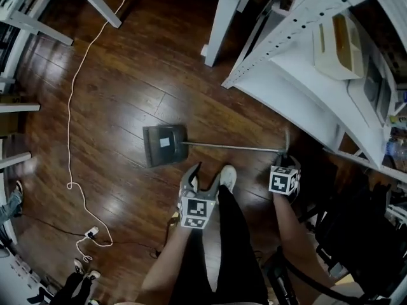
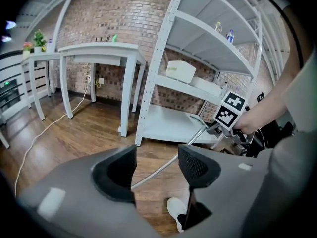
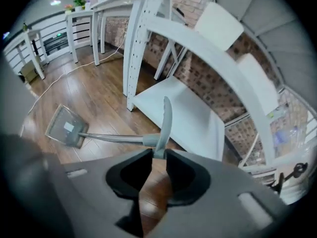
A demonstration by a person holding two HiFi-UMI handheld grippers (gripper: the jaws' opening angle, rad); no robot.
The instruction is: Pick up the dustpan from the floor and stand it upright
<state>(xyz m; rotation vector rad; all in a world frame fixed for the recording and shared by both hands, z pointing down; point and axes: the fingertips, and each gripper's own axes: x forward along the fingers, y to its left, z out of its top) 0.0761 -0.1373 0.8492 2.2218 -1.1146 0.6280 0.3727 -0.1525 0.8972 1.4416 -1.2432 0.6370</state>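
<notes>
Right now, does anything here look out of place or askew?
The dustpan is not upright: its long handle slants, its end clamped in the right gripper. A white cable trails loose across the floor.

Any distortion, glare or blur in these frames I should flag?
Head view: mild barrel bend, soft sheen on the wood floor, dustpan sharp. Left gripper view: strong fisheye bows the shelf uprights, black vignette corners. Right gripper view: same fisheye and vignette, dustpan handle soft near the jaws.
</notes>
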